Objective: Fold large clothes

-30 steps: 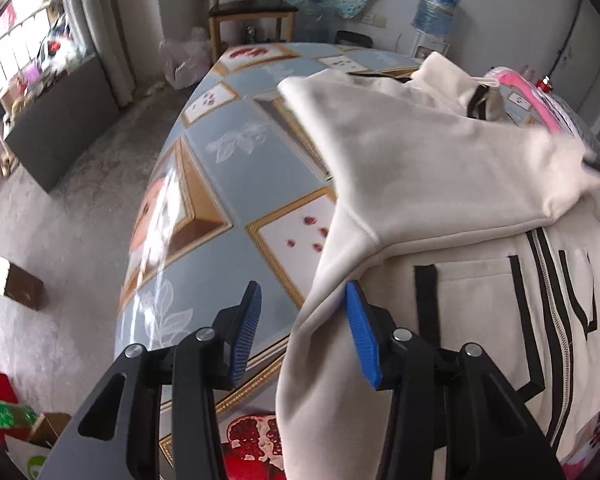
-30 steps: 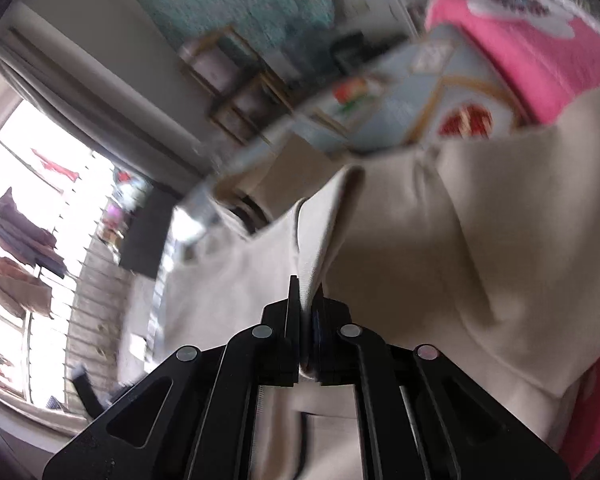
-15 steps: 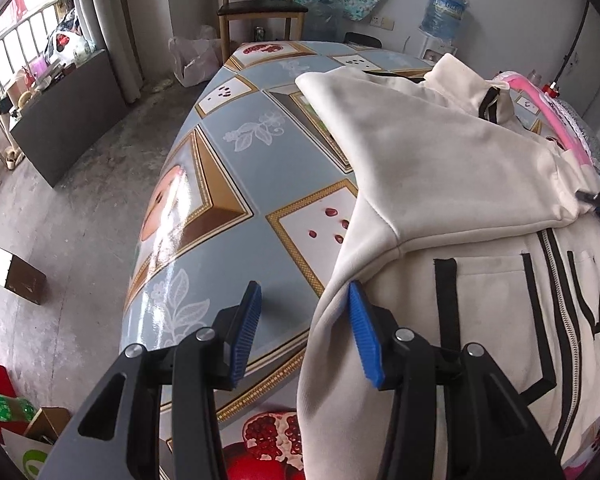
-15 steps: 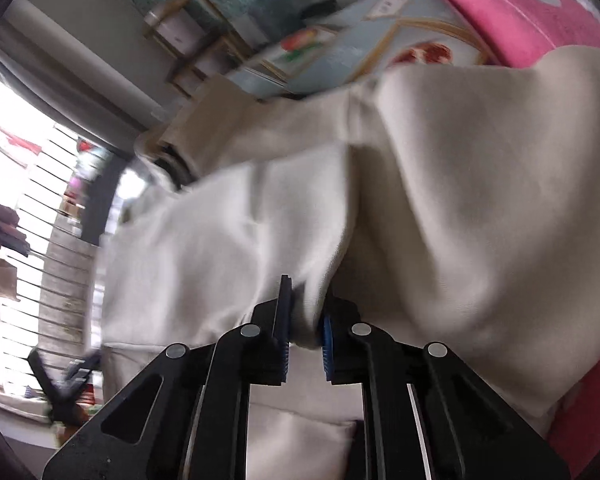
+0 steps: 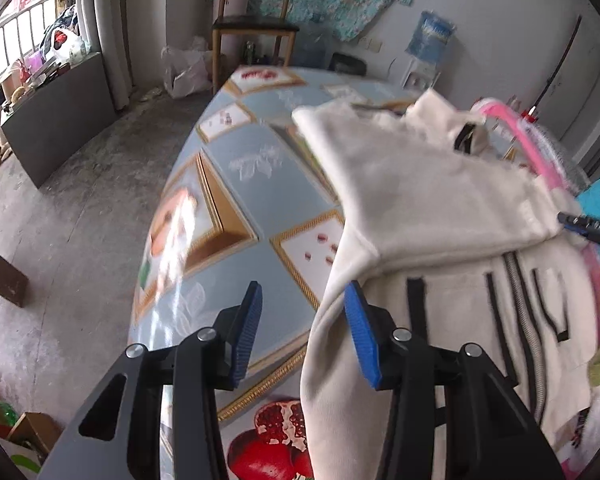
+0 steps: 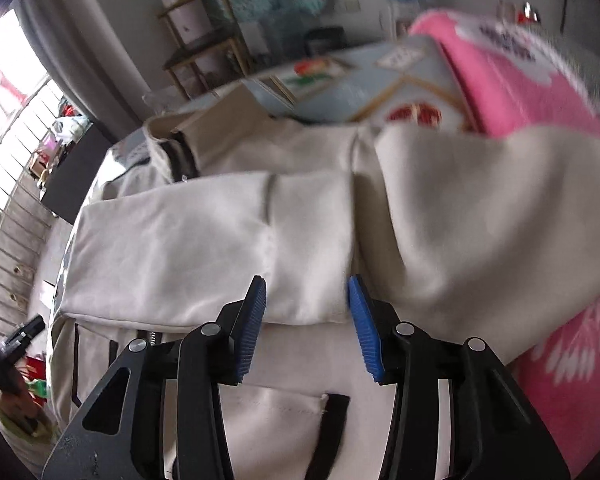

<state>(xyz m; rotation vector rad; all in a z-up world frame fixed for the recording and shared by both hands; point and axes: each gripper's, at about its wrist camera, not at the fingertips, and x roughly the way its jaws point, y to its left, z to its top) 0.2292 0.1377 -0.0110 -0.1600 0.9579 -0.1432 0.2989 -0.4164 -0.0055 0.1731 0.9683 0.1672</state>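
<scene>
A cream zip-up hoodie (image 5: 440, 248) with black trim lies on the counter (image 5: 236, 184), its sleeve (image 6: 204, 248) folded across the body. The right hand-held gripper (image 6: 306, 320) has just been opening; its jaws now stand apart above the sleeve and grip nothing. The left hand-held gripper (image 5: 302, 332) is half open and empty, at the hoodie's edge. A pink garment (image 6: 532, 92) lies beside the hoodie.

pink blanket (image 6: 512, 80) blurred, jacket (image 5: 440, 420) cropped
</scene>
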